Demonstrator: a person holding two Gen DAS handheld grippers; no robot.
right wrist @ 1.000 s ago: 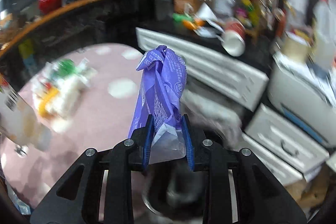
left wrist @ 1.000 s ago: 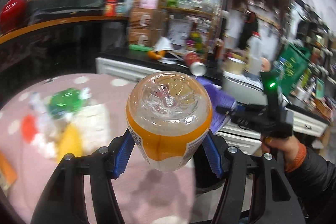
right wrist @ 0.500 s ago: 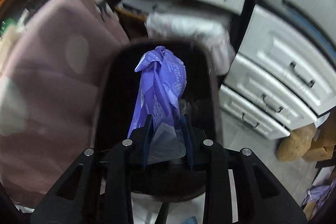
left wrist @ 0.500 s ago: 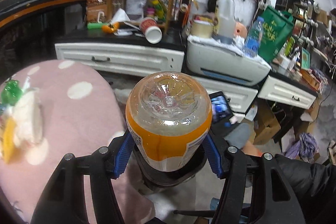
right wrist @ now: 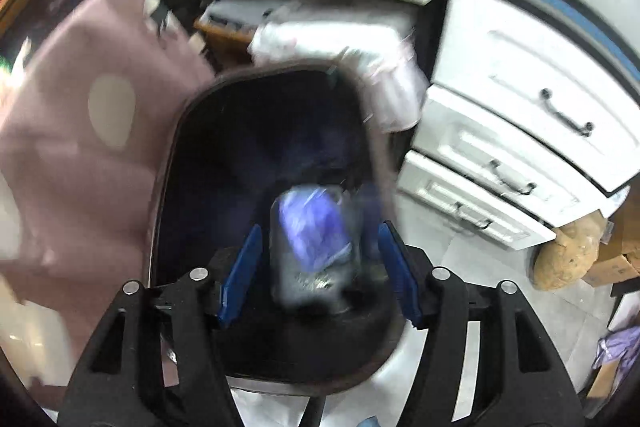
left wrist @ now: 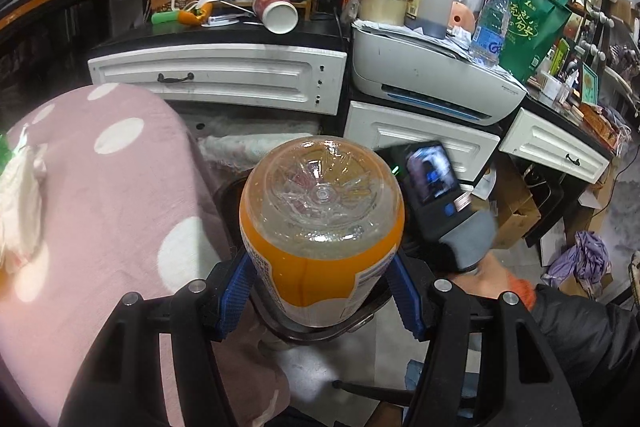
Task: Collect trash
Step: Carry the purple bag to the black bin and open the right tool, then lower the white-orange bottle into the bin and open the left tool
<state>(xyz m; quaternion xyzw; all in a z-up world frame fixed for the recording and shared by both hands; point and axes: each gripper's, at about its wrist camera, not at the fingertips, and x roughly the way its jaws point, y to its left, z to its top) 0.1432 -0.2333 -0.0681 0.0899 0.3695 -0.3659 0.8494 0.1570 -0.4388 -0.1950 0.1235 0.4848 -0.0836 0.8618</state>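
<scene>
My left gripper (left wrist: 322,285) is shut on a clear plastic bottle with an orange label (left wrist: 320,223), its base facing the camera. Under it shows part of a black trash bin (left wrist: 236,195). In the right wrist view my right gripper (right wrist: 318,267) hovers over the black trash bin (right wrist: 172,155), and its jaws are opening. The purple plastic wrapper (right wrist: 312,231) is blurred and free between the blue pads, touching neither, falling into the bin. A gloved hand holding the right gripper's body (left wrist: 432,179) shows in the left wrist view.
A pink polka-dot covered table (left wrist: 100,195) lies left of the bin, with white paper trash (left wrist: 20,203) on it. White drawers (left wrist: 224,75) and a printer (left wrist: 432,75) stand behind. More white drawers (right wrist: 520,131) are right of the bin. Cardboard boxes (left wrist: 516,207) and a purple bag (left wrist: 584,259) lie on the floor.
The right gripper sank over the bin, then opened and let go of the purple wrapper. The left gripper swung right and downward with the bottle, from over the pink table toward the bin.
</scene>
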